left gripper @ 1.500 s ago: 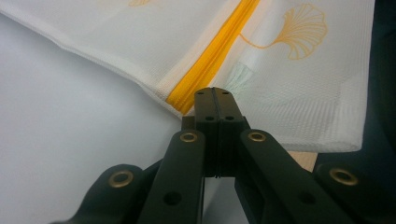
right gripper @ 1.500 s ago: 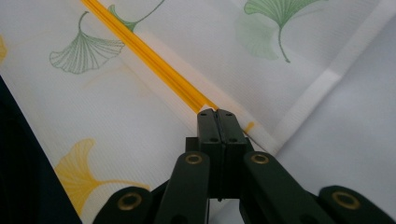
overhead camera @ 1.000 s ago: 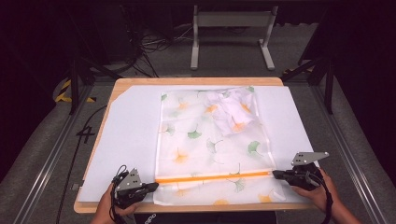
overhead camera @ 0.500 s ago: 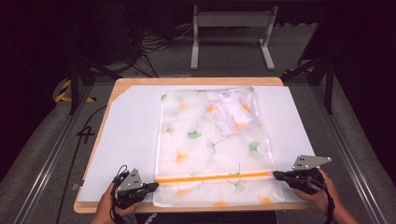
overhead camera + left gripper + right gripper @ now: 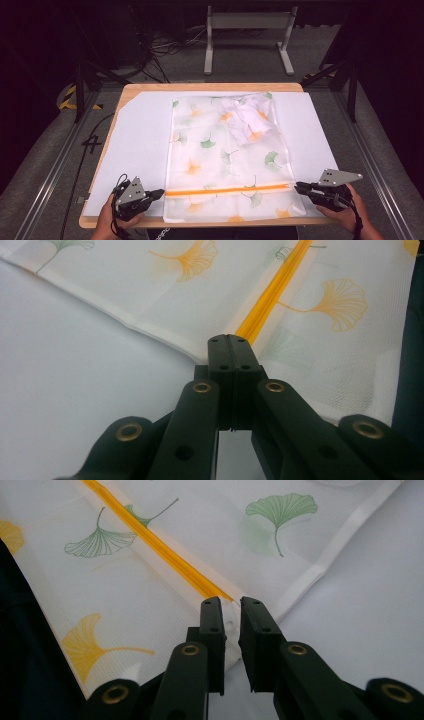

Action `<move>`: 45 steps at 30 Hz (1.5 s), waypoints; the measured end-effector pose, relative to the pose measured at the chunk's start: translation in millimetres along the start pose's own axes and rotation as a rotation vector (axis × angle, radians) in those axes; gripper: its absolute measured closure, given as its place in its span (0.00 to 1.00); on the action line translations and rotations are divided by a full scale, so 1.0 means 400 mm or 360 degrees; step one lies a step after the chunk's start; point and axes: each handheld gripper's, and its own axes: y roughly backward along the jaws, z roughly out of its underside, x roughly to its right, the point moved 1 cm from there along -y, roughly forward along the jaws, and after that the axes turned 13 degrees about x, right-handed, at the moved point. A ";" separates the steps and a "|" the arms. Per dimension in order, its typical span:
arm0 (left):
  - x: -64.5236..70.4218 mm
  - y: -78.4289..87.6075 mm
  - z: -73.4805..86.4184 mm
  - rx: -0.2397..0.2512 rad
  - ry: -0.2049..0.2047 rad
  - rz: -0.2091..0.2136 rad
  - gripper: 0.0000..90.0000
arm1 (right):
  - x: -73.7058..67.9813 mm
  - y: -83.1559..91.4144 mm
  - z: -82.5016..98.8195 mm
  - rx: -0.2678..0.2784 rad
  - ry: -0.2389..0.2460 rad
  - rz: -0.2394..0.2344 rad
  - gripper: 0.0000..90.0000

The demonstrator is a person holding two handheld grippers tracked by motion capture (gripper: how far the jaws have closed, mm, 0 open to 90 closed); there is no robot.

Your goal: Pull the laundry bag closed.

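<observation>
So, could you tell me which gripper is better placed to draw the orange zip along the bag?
Probably the right gripper: its jaws stand open at the zip's end, while the left gripper is shut at the other end.

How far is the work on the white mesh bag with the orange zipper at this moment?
Done: a crumpled white cloth lies inside the white mesh laundry bag with ginkgo leaf print, and the orange zipper looks closed across it. In hand: the left tongs are shut at the zipper's end; the right tongs stand slightly open around the other end. Left: probably releasing the bag.
</observation>
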 end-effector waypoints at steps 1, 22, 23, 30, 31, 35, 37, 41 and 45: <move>-0.002 0.001 -0.001 0.0001 -0.0001 -0.0003 1.00 | 0.000 0.000 0.000 0.0000 0.0000 0.0000 0.89; -0.088 0.057 -0.017 0.0115 -0.0010 -0.0284 0.69 | 0.076 0.009 -0.057 0.0207 0.0068 0.0249 0.52; -0.093 0.059 -0.015 0.0113 -0.0005 -0.0309 0.65 | 0.082 0.007 -0.057 0.0211 0.0081 0.0268 0.49; -0.135 0.072 0.005 0.0147 0.0077 -0.0406 0.38 | 0.131 0.002 -0.037 0.0275 0.0043 0.0374 0.30; -0.141 0.073 0.008 0.0136 0.0089 -0.0427 0.35 | 0.140 0.003 -0.031 0.0301 -0.0007 0.0381 0.27; -0.160 0.079 0.028 0.0178 0.0149 -0.0464 0.25 | 0.163 0.004 -0.009 0.0317 -0.0088 0.0429 0.21; -0.166 0.082 0.039 0.0199 0.0180 -0.0468 0.21 | 0.170 0.000 0.005 0.0295 -0.0077 0.0487 0.20; -0.168 0.095 0.055 0.0265 0.0230 -0.0488 0.16 | 0.180 -0.004 0.033 0.0293 -0.0100 0.0551 0.19; -0.150 0.108 0.065 0.0325 0.0293 -0.0491 0.15 | 0.181 -0.001 0.048 0.0275 -0.0101 0.0609 0.18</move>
